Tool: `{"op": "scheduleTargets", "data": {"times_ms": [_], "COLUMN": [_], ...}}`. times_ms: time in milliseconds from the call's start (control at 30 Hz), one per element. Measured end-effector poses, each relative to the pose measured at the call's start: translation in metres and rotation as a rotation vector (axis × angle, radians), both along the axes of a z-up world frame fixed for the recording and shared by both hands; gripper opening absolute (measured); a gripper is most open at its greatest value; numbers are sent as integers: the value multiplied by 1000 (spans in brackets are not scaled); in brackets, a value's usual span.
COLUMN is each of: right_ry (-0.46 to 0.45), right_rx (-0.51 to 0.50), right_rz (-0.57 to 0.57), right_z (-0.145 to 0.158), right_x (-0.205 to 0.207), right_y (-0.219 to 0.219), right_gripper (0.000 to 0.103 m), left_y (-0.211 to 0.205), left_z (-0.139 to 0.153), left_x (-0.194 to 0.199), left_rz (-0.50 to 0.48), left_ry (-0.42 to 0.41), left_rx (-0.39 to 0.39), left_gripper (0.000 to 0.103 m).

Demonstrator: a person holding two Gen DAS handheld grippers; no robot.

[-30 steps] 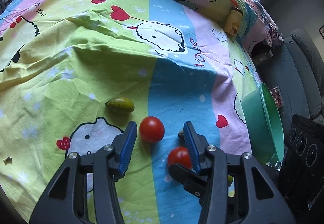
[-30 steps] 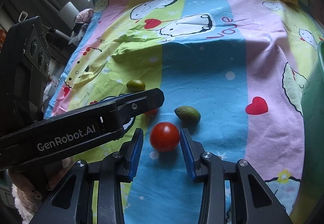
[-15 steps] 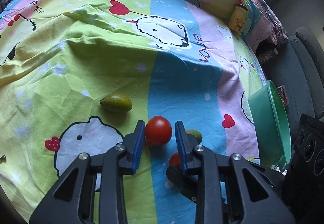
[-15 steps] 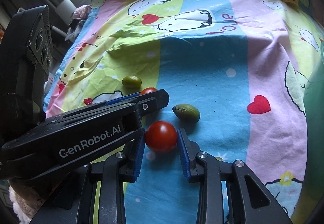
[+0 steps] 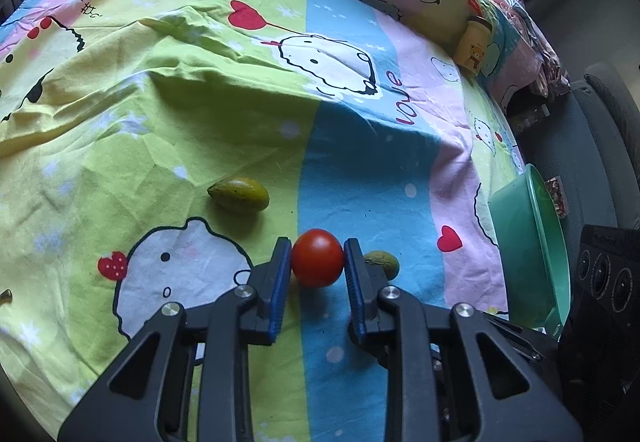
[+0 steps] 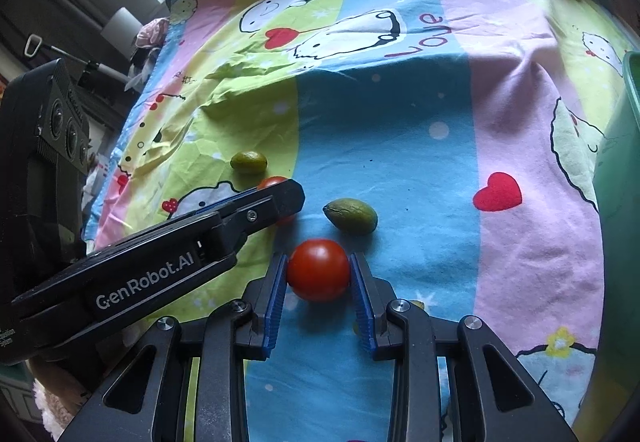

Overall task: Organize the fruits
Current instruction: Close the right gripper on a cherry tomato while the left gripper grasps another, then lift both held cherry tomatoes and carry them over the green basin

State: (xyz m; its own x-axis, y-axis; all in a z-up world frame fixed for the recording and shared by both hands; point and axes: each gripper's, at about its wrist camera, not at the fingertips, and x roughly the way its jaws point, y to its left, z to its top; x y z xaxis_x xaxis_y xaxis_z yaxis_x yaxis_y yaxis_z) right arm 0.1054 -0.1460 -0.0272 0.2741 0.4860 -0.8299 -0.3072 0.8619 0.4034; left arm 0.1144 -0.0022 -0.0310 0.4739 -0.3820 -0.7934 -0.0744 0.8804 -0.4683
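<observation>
Two red tomatoes and two green fruits lie on a cartoon-print bedsheet. My left gripper [image 5: 318, 256] is shut on one tomato [image 5: 318, 257], its blue pads pressing both sides. My right gripper [image 6: 319, 269] is shut on the other tomato [image 6: 319, 269] the same way. In the right wrist view the left gripper's arm [image 6: 180, 254] crosses from the left, hiding most of its tomato [image 6: 272, 182]. One green fruit [image 5: 239, 194] lies left of and beyond the left gripper. The other green fruit [image 6: 350, 215] lies just beyond the right gripper, partly hidden in the left wrist view [image 5: 382, 262].
A green plastic bowl [image 5: 532, 242] stands at the bed's right edge, its wall also at the right wrist view's border [image 6: 620, 178]. A yellow cup with a bear [image 5: 474, 46] sits far back by the pillow. A grey seat is beyond the bed's right side.
Both grippers have closed their jaws onto the tomatoes, the left one having first shifted to centre on its tomato. The hands have otherwise stayed put.
</observation>
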Motion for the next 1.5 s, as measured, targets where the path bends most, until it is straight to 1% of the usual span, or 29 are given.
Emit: {"op": "scheduleTargets", "data": {"times_ms": [300,433,633,767,1033,1200,1367,1500], "right_ry": [11,3,-30,-45,-93,-144,-199,-224], "right_rx": [13,25,21,54,101,134,168,191], "right_rz": [-35,-52,-84,-101,-135,-156,-191,-210], "right_z": [2,7,18,27,49,70,89,99], "right_x": [3,4,4,4,-3,-12,-22,-28], "right_y": [-12,-19,-34,-45,-61,-76,-93,-107], "right_gripper": [34,34,34,34,34,34,34,34], "left_y": [-1,-3,-9,-14,-23,-30,-44,-57], "left_z": [12,21,42,54,67,77,88,94], "left_x": [-9,-14,-28,-37,-45,-53,-59,-61], "left_rz": [18,20,15,5,-17,-37,-60,-86], "left_ry": [-26,-49,-122,-166,-207,-240,-280,-299], "left_rx": [-9,-22,-43,-22,-17,-16,4,10], "left_gripper": [26,26,26,26,26,26,26,26]}}
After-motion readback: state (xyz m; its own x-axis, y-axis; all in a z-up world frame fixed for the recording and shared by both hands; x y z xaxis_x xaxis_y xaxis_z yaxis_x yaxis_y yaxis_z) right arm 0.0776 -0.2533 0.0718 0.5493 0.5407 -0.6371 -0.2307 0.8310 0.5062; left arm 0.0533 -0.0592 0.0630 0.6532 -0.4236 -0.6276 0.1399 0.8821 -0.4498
